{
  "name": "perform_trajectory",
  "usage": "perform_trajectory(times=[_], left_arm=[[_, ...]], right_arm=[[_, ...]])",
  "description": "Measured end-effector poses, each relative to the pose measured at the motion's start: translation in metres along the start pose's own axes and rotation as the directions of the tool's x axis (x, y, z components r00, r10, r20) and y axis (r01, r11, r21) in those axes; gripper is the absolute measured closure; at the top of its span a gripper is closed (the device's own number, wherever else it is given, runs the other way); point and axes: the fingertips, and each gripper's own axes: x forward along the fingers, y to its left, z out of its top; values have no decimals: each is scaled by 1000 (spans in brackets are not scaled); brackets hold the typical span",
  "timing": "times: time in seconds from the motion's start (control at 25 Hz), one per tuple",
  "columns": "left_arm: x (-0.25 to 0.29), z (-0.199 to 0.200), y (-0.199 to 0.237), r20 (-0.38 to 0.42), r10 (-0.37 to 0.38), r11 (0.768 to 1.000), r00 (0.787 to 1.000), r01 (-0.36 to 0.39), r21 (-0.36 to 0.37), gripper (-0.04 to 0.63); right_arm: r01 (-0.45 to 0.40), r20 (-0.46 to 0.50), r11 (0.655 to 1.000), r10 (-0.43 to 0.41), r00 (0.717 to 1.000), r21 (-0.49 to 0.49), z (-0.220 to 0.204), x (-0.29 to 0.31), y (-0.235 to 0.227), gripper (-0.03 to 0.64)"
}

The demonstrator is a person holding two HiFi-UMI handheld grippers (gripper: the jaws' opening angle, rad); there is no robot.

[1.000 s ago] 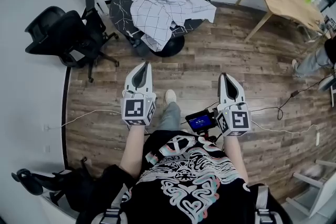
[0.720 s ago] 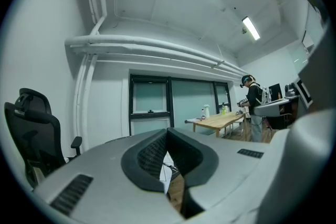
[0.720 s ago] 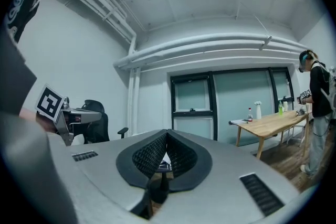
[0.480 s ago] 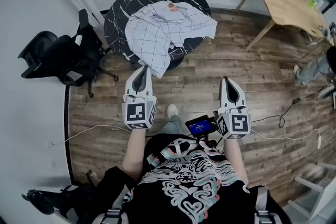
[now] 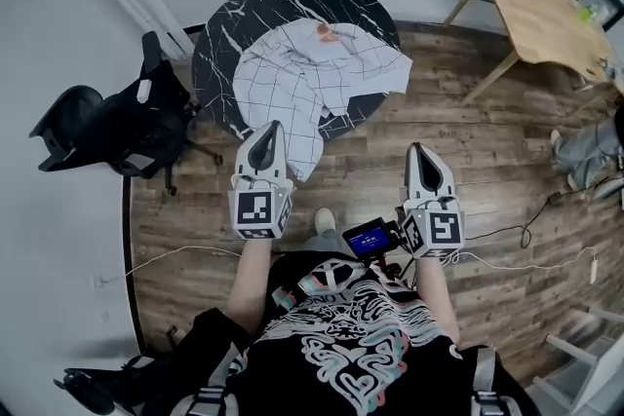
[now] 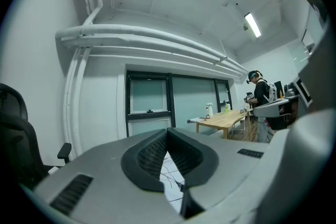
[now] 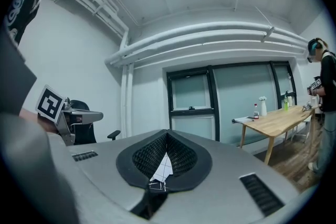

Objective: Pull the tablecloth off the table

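While the left claw [image 5: 268, 128] and right claw [image 5: 421, 149] sit pressed together and empty, they could merely shove the tablecloth [image 5: 302, 83] draped over the near edge of the tabletop [image 5: 234, 24].

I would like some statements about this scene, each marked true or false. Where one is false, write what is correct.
1. The tablecloth lies crumpled on the round black table, with part of it hanging over the near edge. True.
2. The tablecloth is plain red. False: it is white with a dark grid.
3. The left tongs and the right tongs are both shut and hold nothing. True.
4. In the head view, an office chair stands to the right of the round table. False: the black office chair stands to its left.
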Motion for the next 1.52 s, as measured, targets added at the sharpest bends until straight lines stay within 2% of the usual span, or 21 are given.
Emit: perform_trajectory(times=[0.2, 0.32, 0.48, 0.8, 1.2, 1.36, 1.52], left_arm=[[19, -4, 21, -1, 1, 1000, 1000, -1, -12, 591], [32, -8, 31, -6, -3, 1000, 1000, 3, -14, 591], [47, -11, 43, -8, -16, 1000, 1000, 16, 19, 591], [66, -19, 61, -24, -27, 1000, 999, 26, -10, 591], [74, -19, 82, -18, 11, 999, 1000, -12, -42, 591], [83, -18, 86, -14, 17, 999, 1000, -17, -39, 591], [90, -14, 96, 3, 56, 997, 998, -56, -51, 591]], right_arm=[[9, 53, 1000, -11, 999, 30, 6, 24, 2, 598], [0, 38, 1000, -1, 999, 18, 5, 41, 4, 598], [19, 24, 1000, -19, 1000, -1, 2, 67, 5, 598], [27, 22, 1000, -27, 999, -13, 9, 97, 9, 597], [-12, -17, 998, 11, 1000, -60, 6, 123, 13, 597], [-65, -33, 995, 63, 997, -74, 3, 138, 19, 597], [-102, -40, 992, 100, 994, -78, 0, 155, 20, 597]])
